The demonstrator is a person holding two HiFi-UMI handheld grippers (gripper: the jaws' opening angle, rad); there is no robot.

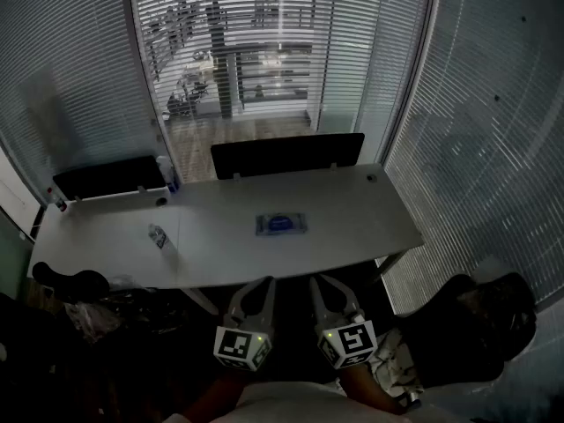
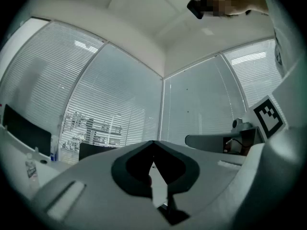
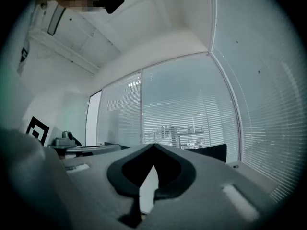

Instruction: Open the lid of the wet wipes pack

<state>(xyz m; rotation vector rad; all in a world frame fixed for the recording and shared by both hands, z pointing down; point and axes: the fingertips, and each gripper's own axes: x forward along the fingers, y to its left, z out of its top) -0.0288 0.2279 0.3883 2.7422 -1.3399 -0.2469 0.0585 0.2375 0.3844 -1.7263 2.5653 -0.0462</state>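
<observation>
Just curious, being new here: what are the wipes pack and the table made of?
Wipes pack: probably soft plastic film, faintly shiny, with a blue patch in the middle; too small to be sure. Table: smooth, matte, pale top with no visible grain, likely laminate.

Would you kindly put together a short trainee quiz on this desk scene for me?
1. True or false: the flat blue wet wipes pack lies on the white table, apart from the left gripper and the right gripper.
2. The right gripper's jaws are: A) wide open; B) shut and empty; C) shut on the pack.
3. What sits on the table left of the pack?
Key: 1 true; 2 B; 3 a small clear plastic bottle.
</observation>
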